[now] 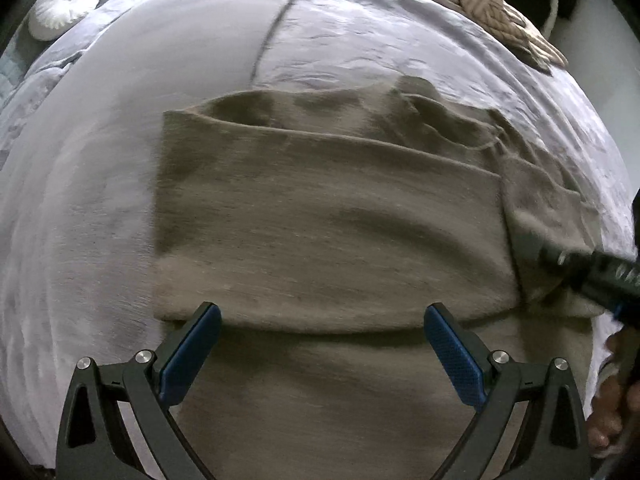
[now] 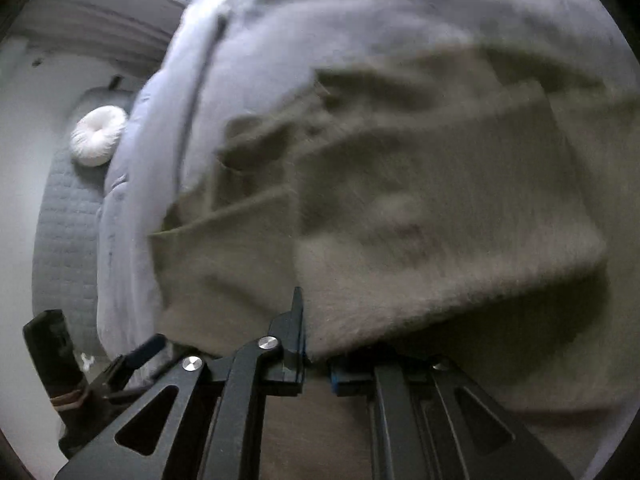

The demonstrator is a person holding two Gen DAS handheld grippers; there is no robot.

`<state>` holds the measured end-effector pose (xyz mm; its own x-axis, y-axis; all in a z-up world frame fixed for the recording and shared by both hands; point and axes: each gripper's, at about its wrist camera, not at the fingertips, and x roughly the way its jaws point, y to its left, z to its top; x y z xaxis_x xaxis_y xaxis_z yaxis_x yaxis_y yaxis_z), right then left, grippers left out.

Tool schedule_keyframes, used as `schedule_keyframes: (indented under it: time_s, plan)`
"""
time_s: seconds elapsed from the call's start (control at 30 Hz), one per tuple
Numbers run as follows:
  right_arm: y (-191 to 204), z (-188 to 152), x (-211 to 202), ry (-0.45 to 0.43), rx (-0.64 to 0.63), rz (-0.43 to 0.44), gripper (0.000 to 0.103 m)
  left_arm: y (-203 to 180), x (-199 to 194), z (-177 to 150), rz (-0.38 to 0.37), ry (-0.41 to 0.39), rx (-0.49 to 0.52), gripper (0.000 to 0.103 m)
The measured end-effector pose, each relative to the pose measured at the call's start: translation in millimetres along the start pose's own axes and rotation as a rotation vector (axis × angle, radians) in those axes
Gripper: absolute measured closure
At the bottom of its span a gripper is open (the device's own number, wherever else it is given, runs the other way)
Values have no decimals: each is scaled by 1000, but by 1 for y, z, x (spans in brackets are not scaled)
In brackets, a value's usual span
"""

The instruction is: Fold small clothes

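Garment [image 1: 328, 216]: one olive-brown knitted piece, lying across the middle of the left wrist view on a pale grey bedcover [image 1: 100, 160]. I see a folded upper layer with a straight edge running across the lower centre of the frame, over a second layer that fills the bottom between the fingers. Wrinkled folds sit at the upper right of the piece.

Left gripper [image 1: 323, 354]: at the bottom of its own view, blue pads wide apart, nothing between them but the cloth lying below. I cannot tell whether the tips touch the fabric.

Right gripper [image 2: 316, 354]: at the bottom centre of its own view, much blurred. Its fingers stand close together with a small gap, and the folded edge of the garment reaches down to that gap. I cannot tell whether the pads still press on the cloth. In the left wrist view its dark body enters from the right edge, over the garment's right side, with part of a hand [image 1: 612, 408] below it.

Other items: round white cushion [image 1: 64, 8] at the upper left; tan patterned cloth [image 1: 500, 12] at the upper right, well apart from the garment.
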<state>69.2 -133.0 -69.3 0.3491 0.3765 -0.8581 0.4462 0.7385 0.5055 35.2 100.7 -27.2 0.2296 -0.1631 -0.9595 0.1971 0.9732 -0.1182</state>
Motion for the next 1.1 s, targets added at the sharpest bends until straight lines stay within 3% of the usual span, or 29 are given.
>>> schedule_keyframes:
  time_s: [0.03, 0.1, 0.23, 0.27, 0.37, 0.43, 0.53, 0.67, 0.8, 0.83, 0.9, 0.97, 1.1]
  plan:
    - [-7, -3, -3, -11, 43, 24, 78, 2, 0, -1, -7, -3, -8, 2]
    - [-18, -10, -16, -57, 114, 59, 56, 11, 2, 4, -27, -6, -23, 2]
    - [-46, -9, -46, -202, 299, 91, 54, 17, -2, 1, -78, -24, -54, 2]
    - [-46, -4, -50, -224, 315, 60, 55, 19, -5, -1, -105, -26, -66, 2]
    - [-29, 12, -53, -250, 231, -51, 92, 23, -8, 4, -197, -33, -118, 2]
    - [0, 19, -48, -250, 111, -62, 92, 29, -9, 8, -252, -46, -148, 2]
    - [51, 12, -30, -207, -131, -60, 92, 29, -8, 17, -308, -64, -170, 2]
    - [89, -6, 9, -70, -306, -40, 92, 35, -1, 22, -404, -54, -232, 2]
    - [102, -27, 38, 45, -413, -158, 85, 39, 10, 19, -469, -15, -274, 2]
    - [100, -32, 37, 54, -422, -162, 83, 35, 13, 18, -473, -4, -270, 2]
    - [92, -38, 27, 59, -395, -139, 64, 28, 18, 18, -478, 10, -251, 2]
    - [71, -41, 8, 51, -315, -104, 52, 19, 23, 18, -475, 24, -229, 2]
    - [2, -53, -35, 21, -71, -54, 52, 4, 32, 22, -466, 48, -200, 2]
